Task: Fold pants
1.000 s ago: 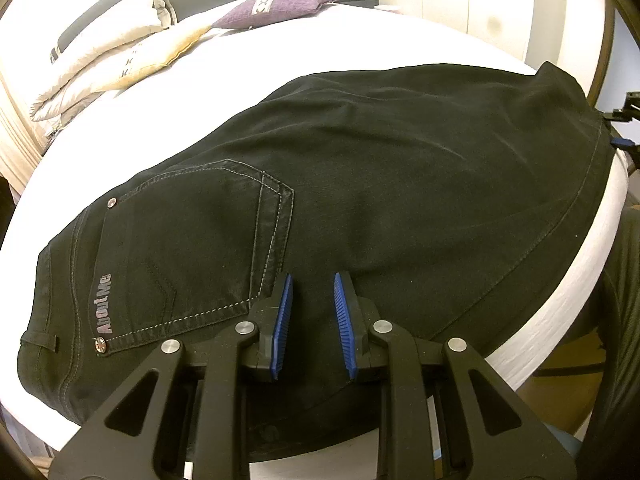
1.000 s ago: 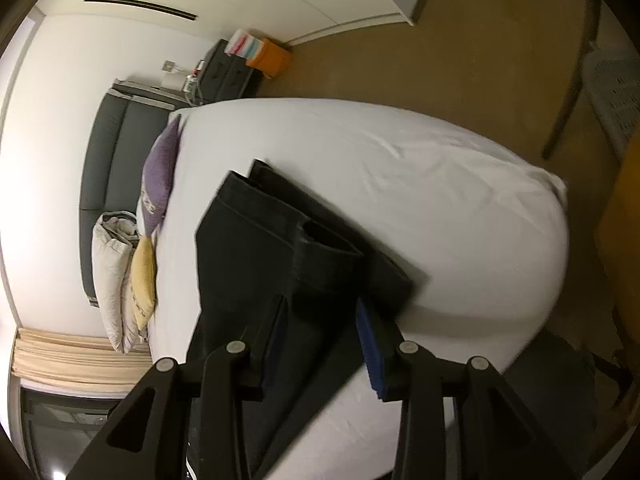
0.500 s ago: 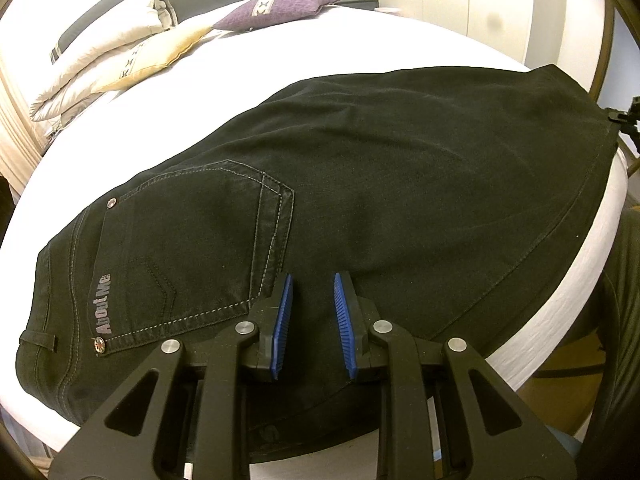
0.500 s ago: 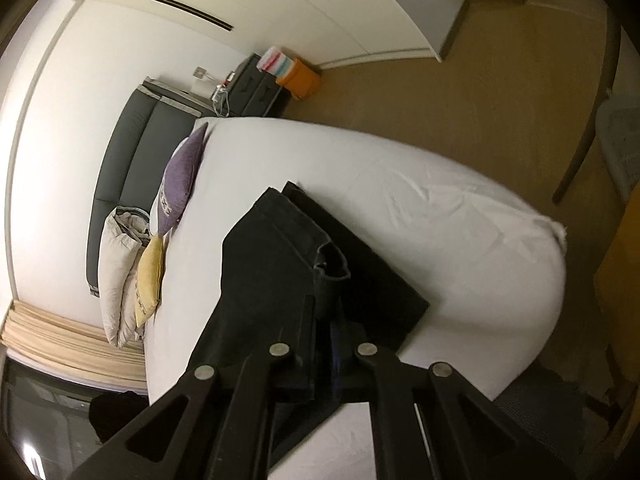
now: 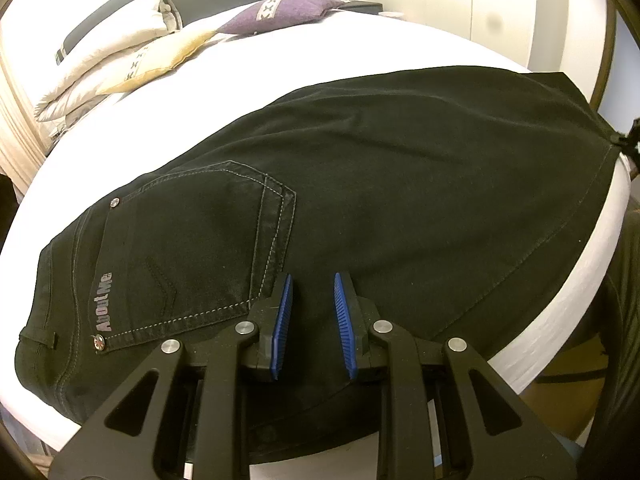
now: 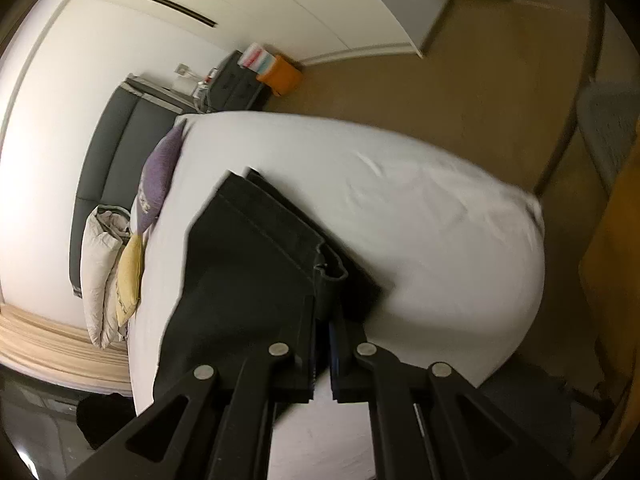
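Black pants (image 5: 360, 200) lie folded lengthwise on a white bed (image 5: 320, 52), waistband and back pocket at the left, legs stretching right. My left gripper (image 5: 312, 304) is open, its blue pads just above the fabric beside the pocket, holding nothing. My right gripper (image 6: 322, 312) is shut on the hem end of the pants (image 6: 256, 264) and holds the top leg's cuff lifted off the bed (image 6: 420, 232). The right gripper's tip also shows at the far right edge of the left wrist view (image 5: 628, 144).
Pillows (image 5: 120, 56) and a purple cushion (image 5: 292, 4) lie at the head of the bed against a grey headboard (image 6: 108, 152). A nightstand (image 6: 236, 88) and an orange box (image 6: 280, 76) stand by the wall. Brown floor (image 6: 480, 80) surrounds the bed.
My right gripper closed on the leg hem and lifted it, pulling the pant legs taut. My left gripper stayed open in the same place.
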Demonstrator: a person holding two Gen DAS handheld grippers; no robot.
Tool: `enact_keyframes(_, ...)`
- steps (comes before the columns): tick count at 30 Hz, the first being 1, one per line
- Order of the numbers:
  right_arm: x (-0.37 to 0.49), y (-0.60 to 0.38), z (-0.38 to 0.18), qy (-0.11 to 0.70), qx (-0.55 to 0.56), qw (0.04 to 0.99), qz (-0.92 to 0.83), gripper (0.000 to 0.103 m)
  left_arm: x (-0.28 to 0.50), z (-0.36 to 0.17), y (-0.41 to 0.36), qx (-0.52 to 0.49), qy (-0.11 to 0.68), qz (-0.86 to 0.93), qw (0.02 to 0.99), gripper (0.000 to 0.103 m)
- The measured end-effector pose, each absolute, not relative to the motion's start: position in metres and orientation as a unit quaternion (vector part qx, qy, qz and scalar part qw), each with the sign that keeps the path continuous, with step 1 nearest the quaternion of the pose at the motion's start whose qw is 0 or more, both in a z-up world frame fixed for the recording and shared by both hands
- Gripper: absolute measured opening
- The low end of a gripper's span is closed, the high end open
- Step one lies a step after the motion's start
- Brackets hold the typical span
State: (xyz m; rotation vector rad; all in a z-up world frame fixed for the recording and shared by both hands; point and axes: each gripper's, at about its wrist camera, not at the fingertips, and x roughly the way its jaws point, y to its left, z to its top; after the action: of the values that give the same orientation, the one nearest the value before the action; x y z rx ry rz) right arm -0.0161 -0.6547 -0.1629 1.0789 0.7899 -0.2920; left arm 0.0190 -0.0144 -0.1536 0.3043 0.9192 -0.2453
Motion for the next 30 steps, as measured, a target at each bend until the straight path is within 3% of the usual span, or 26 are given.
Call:
enact_keyframes(5, -0.025, -0.667, -0.155, 0.375, 0.508, 0.762, -0.143, 0.01, 0.021, -0.152, -0.007, 0.138, 0.443, -0.122, 0.878, 0.021)
enact_keyframes(6, -0.028, -0.67, -0.145, 0.378, 0.487, 0.767, -0.176, 0.022, 0.021, -0.152, -0.005, 0.134, 0.443, -0.123, 0.878, 0.021)
enact_keyframes(7, -0.031, -0.673, -0.136, 0.378, 0.468, 0.772, -0.204, 0.026, 0.022, -0.151, -0.002, 0.128, 0.444, -0.123, 0.878, 0.021)
enact_keyframes(11, -0.021, -0.671, -0.092, 0.343, 0.421, 0.816, -0.198, 0.026, 0.02, -0.151, 0.003, 0.132, 0.436, -0.12, 0.882, 0.022)
enact_keyframes(15, 0.036, -0.626, -0.068, 0.367, 0.351, 0.858, -0.077, 0.025, 0.017, -0.152, 0.001, 0.139, 0.436, -0.115, 0.881, 0.022)
enact_keyframes(22, 0.133, -0.602, -0.122, 0.448, 0.363, 0.817, 0.027, 0.025, 0.02, -0.149, 0.002, 0.131, 0.441, -0.115, 0.88, 0.022)
enact_keyframes(23, 0.139, -0.611, -0.135, 0.457, 0.37, 0.809, 0.007, 0.025, 0.02, -0.149, 0.002, 0.132, 0.441, -0.115, 0.88, 0.022)
enact_keyframes(24, 0.144, -0.621, -0.146, 0.459, 0.381, 0.803, -0.011, 0.016, 0.02, -0.149, 0.002, 0.133, 0.441, -0.115, 0.88, 0.022)
enact_keyframes(25, 0.146, -0.634, -0.157, 0.45, 0.399, 0.799, -0.017, 0.0, 0.021, -0.149, 0.002, 0.134, 0.441, -0.116, 0.88, 0.022)
enact_keyframes(30, 0.147, -0.68, -0.174, 0.411, 0.46, 0.786, -0.045, 0.0, 0.021, -0.15, 0.003, 0.132, 0.438, -0.12, 0.881, 0.022)
